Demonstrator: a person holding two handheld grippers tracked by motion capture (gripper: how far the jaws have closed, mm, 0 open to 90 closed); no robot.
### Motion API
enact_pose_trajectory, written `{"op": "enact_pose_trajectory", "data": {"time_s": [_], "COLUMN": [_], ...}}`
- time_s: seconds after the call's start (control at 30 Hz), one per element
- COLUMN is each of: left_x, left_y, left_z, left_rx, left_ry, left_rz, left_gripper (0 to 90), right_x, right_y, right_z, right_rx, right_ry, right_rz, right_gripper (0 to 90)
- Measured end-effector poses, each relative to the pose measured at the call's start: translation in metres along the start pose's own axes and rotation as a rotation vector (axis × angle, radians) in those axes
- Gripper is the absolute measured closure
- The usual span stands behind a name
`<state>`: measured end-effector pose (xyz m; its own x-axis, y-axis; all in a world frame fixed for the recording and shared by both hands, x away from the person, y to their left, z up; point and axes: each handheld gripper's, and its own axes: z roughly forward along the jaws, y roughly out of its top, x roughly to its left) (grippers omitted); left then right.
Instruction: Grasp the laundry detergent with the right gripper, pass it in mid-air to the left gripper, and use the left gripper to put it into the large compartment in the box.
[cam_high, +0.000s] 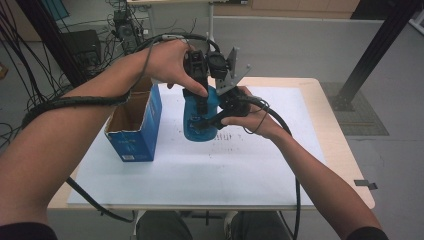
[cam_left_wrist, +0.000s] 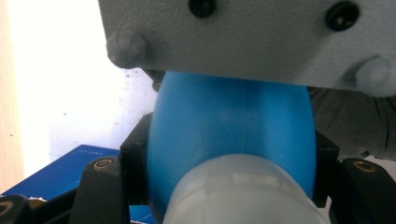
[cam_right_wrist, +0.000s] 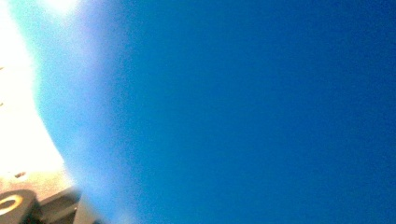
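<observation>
A blue bottle (cam_high: 192, 127) is held above the middle of the white sheet (cam_high: 200, 172). My left gripper (cam_high: 200, 102) comes down on it from above. In the left gripper view its black jaws press both sides of the bottle (cam_left_wrist: 229, 121) just beyond the white cap (cam_left_wrist: 243, 191). My right gripper (cam_high: 207, 122) reaches in from the right, and its jaw lies across the bottle's body. Its grey plate (cam_high: 232, 72) stands up behind the bottle and hangs close overhead in the left gripper view (cam_left_wrist: 252, 37). The bottle's blue wall (cam_right_wrist: 257, 116) sits right against the right gripper's camera.
An open blue cardboard box (cam_high: 135, 125) stands on the sheet left of the bottle, and its blue side (cam_left_wrist: 60, 172) lies under my left jaw. The wooden table (cam_high: 340, 150) ends shortly right of the sheet. Cables and a black frame post (cam_high: 370, 55) stand beyond.
</observation>
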<state>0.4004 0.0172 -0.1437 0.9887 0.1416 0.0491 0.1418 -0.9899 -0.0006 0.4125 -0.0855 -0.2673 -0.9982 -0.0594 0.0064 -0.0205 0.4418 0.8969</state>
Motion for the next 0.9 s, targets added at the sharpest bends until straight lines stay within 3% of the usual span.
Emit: {"op": "enact_pose_trajectory", "data": {"time_s": [0.5, 0.73, 0.8, 0.9], "left_x": [0.000, 0.002, 0.003, 0.005], "left_y": [-0.001, -0.002, -0.003, -0.005], "left_z": [-0.001, -0.003, -0.004, -0.005], "left_rx": [-0.001, -0.005, 0.001, 0.009], "left_ry": [-0.002, 0.002, 0.010, 0.020], "left_rz": [-0.007, -0.024, -0.038, -0.054], "left_gripper": [37.9, 37.9, 37.8, 37.8], "right_x": [0.000, 0.001, 0.000, -0.001], "right_y": [0.000, -0.001, -0.002, -0.006], "right_z": [0.000, -0.003, -0.005, -0.011], "right_rx": [-0.006, -0.003, 0.014, 0.034], "right_ry": [0.000, -0.034, -0.051, -0.075], "right_rz": [0.002, 0.005, -0.004, 0.025], "right_gripper": [39.4, 31.1, 25.3, 16.8]}}
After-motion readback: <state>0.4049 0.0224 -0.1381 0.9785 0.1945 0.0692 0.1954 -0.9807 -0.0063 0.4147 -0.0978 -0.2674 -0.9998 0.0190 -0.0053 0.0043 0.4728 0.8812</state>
